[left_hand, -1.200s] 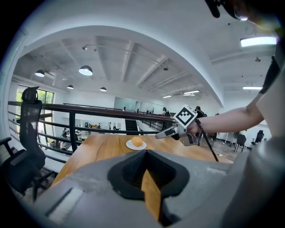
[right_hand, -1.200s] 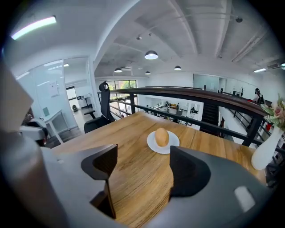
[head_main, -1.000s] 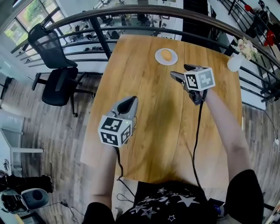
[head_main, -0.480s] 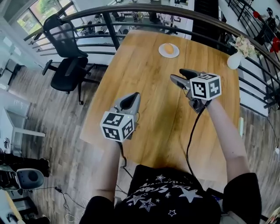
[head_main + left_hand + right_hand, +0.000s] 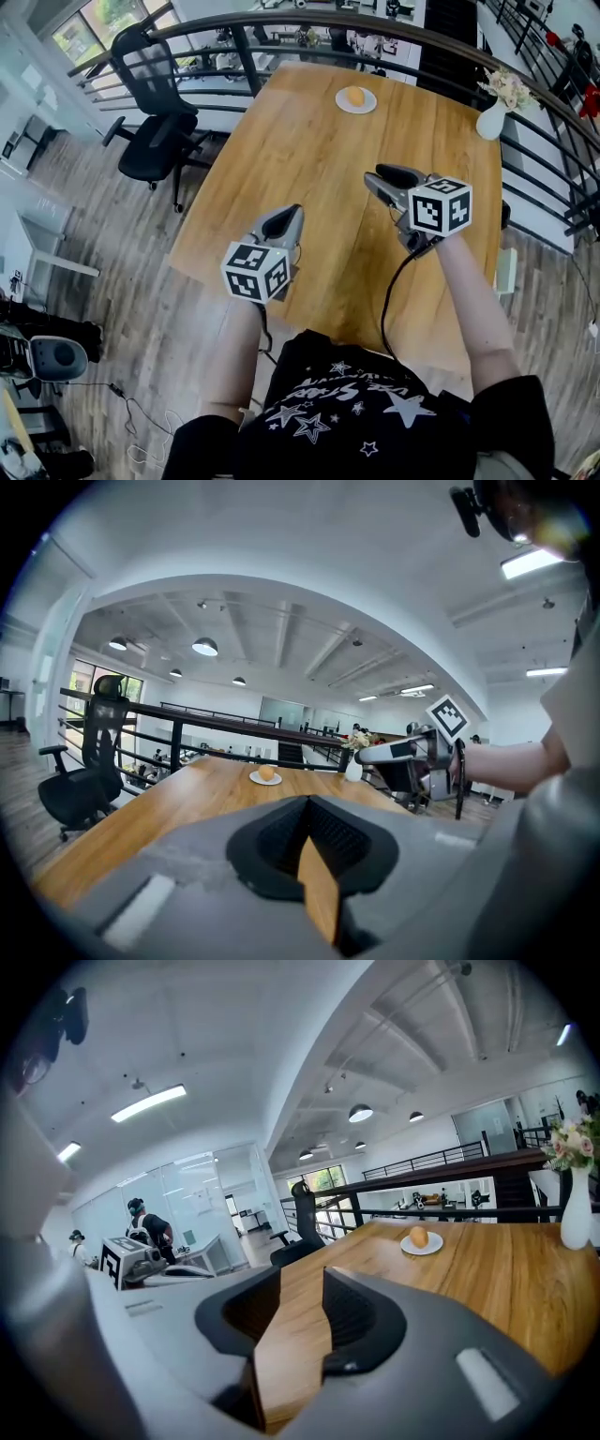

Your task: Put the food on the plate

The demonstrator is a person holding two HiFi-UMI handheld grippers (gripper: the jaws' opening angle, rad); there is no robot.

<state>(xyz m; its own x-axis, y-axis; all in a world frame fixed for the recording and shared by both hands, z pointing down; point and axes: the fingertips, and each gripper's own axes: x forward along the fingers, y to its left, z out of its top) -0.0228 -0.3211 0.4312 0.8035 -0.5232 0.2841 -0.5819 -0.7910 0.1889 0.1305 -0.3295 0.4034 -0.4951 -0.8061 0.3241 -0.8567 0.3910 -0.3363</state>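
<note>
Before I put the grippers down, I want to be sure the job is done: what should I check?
1. Food on the plate: ok.
2. Left gripper empty: ok, jaws together, nothing held.
3. Right gripper empty: ok, jaws apart and closing, nothing between them.
4. Both grippers away from the plate: ok.
5. Vase upright near the far right corner of the table: ok.
</note>
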